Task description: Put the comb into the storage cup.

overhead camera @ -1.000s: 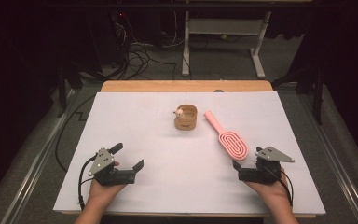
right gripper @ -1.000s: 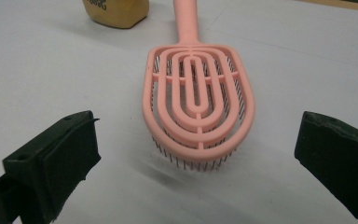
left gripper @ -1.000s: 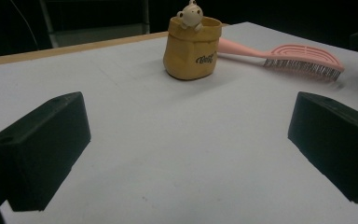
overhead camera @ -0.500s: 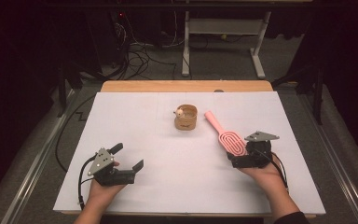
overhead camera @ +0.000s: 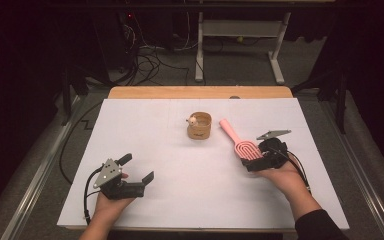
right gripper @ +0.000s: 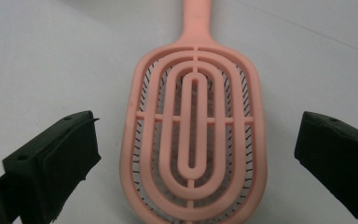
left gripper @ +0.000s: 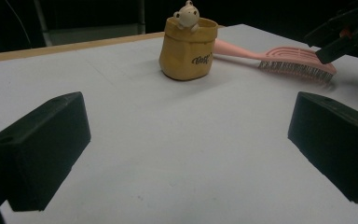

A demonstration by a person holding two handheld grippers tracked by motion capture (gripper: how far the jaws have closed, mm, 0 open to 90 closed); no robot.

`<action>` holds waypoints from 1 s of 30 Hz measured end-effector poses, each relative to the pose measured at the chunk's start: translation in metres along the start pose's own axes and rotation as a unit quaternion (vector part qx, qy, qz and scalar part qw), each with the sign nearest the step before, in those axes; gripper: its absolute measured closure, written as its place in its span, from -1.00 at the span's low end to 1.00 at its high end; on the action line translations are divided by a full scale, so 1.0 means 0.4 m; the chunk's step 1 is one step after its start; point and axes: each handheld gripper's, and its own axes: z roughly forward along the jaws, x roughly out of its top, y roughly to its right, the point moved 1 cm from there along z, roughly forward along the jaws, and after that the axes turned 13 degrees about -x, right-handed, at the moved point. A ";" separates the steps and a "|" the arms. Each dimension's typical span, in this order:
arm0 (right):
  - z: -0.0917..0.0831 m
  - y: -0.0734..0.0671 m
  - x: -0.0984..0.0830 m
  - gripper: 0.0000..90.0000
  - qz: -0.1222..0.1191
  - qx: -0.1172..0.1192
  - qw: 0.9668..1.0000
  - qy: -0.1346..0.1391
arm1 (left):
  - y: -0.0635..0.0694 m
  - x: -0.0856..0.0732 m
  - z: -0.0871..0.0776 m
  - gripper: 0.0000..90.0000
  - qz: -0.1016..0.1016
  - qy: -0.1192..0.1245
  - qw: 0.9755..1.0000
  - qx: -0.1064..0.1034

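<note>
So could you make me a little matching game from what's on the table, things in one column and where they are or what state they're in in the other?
Things:
1. pink hairbrush
2. yellow cup
3. left hand-held gripper
4. right hand-held gripper

Places or states:
A. open, over bare white table near the front edge
B. standing upright mid-table, small figure on its rim
C. open, jaws either side of the brush head
D. lying flat, bristles down

Pairs: 1-D, 2-B, 3-A, 4-C

The room is dark all round, with light falling mainly on the white table top (overhead camera: 145, 130), whose far edge shows a strip of bare wood (overhead camera: 200, 92). Beyond it, grey carpet (overhead camera: 170, 75) carries a tangle of black cables (overhead camera: 152, 62) and the white legs of a desk frame (overhead camera: 240, 45). Metal rails (overhead camera: 35, 175) flank the table.
</note>
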 end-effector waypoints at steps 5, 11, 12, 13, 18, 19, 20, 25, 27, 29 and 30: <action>0.007 -0.002 0.015 -1.00 -0.016 -0.004 1.000 -0.020 | 0.000 0.000 -0.001 -1.00 -0.001 0.001 1.000 -0.001; 0.022 -0.009 0.026 -0.99 -0.034 -0.008 0.999 -0.035 | 0.002 -0.001 0.000 -1.00 0.000 0.000 1.000 -0.005; 0.030 -0.007 0.030 -0.99 -0.031 -0.006 0.999 -0.041 | 0.002 -0.001 0.000 -1.00 0.000 0.000 1.000 -0.005; 0.032 -0.007 0.031 -0.99 -0.031 -0.005 0.998 -0.045 | 0.001 -0.001 0.000 -1.00 0.000 0.000 1.000 -0.004; 0.043 -0.008 0.033 -0.96 -0.031 -0.001 0.998 -0.053 | 0.001 -0.001 0.000 -1.00 0.001 -0.001 1.000 -0.005; 0.049 -0.010 0.034 -0.91 -0.033 0.000 0.998 -0.060 | 0.001 -0.002 0.001 -1.00 0.000 0.000 1.000 -0.005; 0.049 -0.010 0.034 -0.91 -0.033 0.000 0.998 -0.060 | 0.001 -0.002 0.001 -1.00 0.000 0.000 1.000 -0.005; 0.059 -0.016 0.037 -0.75 -0.032 0.000 0.997 -0.069 | 0.001 -0.001 -0.001 -1.00 0.000 0.004 1.000 -0.004; 0.061 -0.016 0.038 -0.68 -0.036 0.000 0.997 -0.068 | 0.001 -0.001 -0.001 -1.00 0.000 0.004 1.000 -0.003; 0.062 -0.016 0.038 -0.66 -0.038 0.000 0.997 -0.068 | 0.001 -0.001 -0.001 -1.00 0.000 0.004 1.000 -0.004; 0.062 -0.017 0.039 -0.63 -0.035 0.002 0.997 -0.071 | 0.001 -0.001 -0.002 -1.00 0.000 0.004 1.000 -0.004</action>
